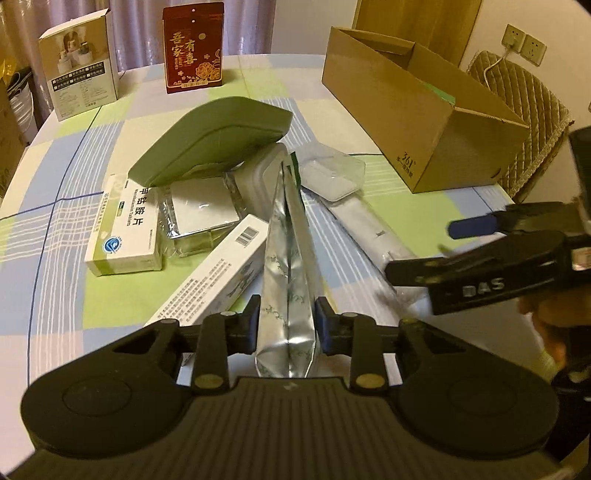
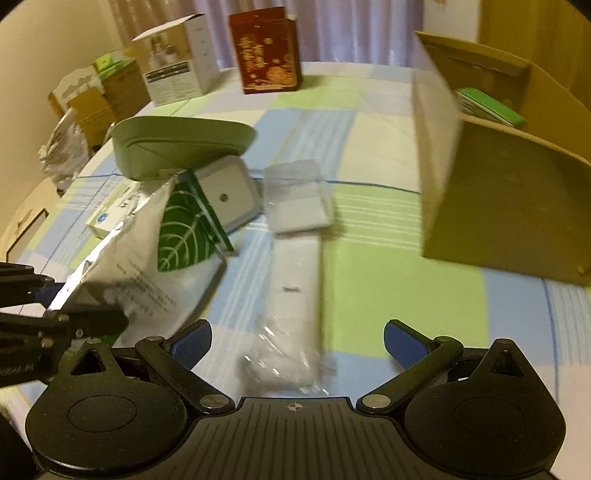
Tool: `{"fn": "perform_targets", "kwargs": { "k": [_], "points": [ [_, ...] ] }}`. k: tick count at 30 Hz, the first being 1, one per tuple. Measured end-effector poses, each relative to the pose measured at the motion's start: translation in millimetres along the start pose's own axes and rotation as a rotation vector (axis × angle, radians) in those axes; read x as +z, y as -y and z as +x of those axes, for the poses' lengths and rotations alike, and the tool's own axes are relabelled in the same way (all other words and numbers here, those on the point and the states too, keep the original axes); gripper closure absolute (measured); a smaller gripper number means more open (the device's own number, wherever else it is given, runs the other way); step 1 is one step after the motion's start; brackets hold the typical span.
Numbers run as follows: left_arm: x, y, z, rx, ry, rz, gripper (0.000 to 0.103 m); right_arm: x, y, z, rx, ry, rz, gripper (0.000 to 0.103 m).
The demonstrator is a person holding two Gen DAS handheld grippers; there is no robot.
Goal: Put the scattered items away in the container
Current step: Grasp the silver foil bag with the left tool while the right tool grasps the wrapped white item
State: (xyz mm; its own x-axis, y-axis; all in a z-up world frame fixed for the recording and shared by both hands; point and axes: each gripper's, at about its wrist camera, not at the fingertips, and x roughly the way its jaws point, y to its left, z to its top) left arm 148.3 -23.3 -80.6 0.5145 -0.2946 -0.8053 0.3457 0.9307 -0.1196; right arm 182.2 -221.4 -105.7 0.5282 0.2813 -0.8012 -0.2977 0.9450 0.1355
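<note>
A silver foil pouch [image 1: 288, 266] bears a dark green leaf print, the tablecloth [image 1: 74, 155] is checked in pale blue, lime and white, the cardboard box [image 1: 417, 122] is plain brown, and the gift box [image 1: 193, 48] is dark red with gold lettering.

A red gift box [image 1: 194, 48] and white carton [image 1: 83, 66] stand upright beside curtains [image 1: 140, 22].

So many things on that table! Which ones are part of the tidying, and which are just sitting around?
Part of the job:
- foil pouch, clamped in the left hand-held gripper
- cardboard box, the container
- green lid
- medicine box
- long white box
- clear tray
- right hand-held gripper, open

Probably just lying about:
- red box
- white carton
- chair cushion
</note>
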Motion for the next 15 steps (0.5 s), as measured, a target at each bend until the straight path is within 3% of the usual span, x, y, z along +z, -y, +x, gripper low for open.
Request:
{"fn": "perform_targets", "kwargs": {
  "k": [2, 4, 8, 9, 11, 15],
  "points": [
    [-0.1, -1.0, -0.6, -0.004, -0.001, 0.002, 0.076, 1.9, -5.4, 8.2, -0.01, 0.007, -0.028, 0.0],
    [-0.5, -1.1, -0.7, -0.005, -0.003, 0.003, 0.076, 3.1, -8.0, 16.3, -0.016, 0.0, -0.051, 0.017],
    [-2.0, -1.8, -0.5, -0.005, -0.004, 0.007, 0.068, 0.5, -10.3, 30.7, -0.038, -0.026, -0.084, 0.02],
    [-1.9, -1.9, -0.2, -0.003, -0.005, 0.009, 0.068, -1.2, -11.2, 31.8, -0.044, -0.028, -0.096, 0.029],
    [-1.5, -1.3, 1.2, -0.002, -0.007, 0.018, 0.064, -4.3, -12.6, 30.9, -0.054, -0.02, -0.11, 0.032],
    [2.3, 4.0, 5.5, 0.008, -0.005, 0.066, 0.06, -6.3, -15.3, 26.9, -0.061, -0.011, -0.117, 0.059]
  ]
}}
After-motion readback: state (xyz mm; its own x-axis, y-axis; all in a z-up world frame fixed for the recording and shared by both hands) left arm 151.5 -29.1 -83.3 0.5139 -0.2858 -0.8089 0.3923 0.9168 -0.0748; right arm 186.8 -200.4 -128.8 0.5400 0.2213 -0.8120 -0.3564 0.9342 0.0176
